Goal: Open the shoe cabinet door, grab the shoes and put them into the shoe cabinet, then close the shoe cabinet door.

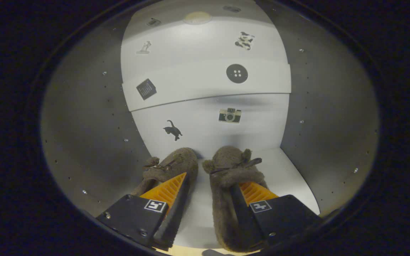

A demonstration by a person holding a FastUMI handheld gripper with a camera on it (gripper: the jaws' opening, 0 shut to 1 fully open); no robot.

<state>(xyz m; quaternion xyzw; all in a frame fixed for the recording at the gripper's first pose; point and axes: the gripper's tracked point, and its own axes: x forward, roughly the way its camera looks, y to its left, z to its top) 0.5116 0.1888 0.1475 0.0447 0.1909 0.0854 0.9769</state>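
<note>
Left wall: the shoe cabinet (84, 117) flanks the view on this side, a grey side panel dotted with shelf-pin holes, running back to the pale rear panel.

Left slipper: the left slipper (171, 167), brown and fuzzy, sits on the cabinet floor, toe towards the back panel, long axis running straight away from the gripper. One finger lies over its heel end, from the outside.

Gripper: the gripper (208, 192) is spread wide, with a bare strip of pale floor showing between the fingers. Neither finger visibly squeezes anything. I judge it open and holding nothing.

Right slipper: the right slipper (231, 185) lies parallel to its mate, just beside it, toe also to the back. The other finger overlaps its right flank.

Contents: both slippers look to be inside the compartment, side by side, near the rear panel with its small stickers.

Right wall: the matching grey panel closes the compartment.

Next: pull straight back along the slippers' axis, clear of them, then go for the door.
</note>
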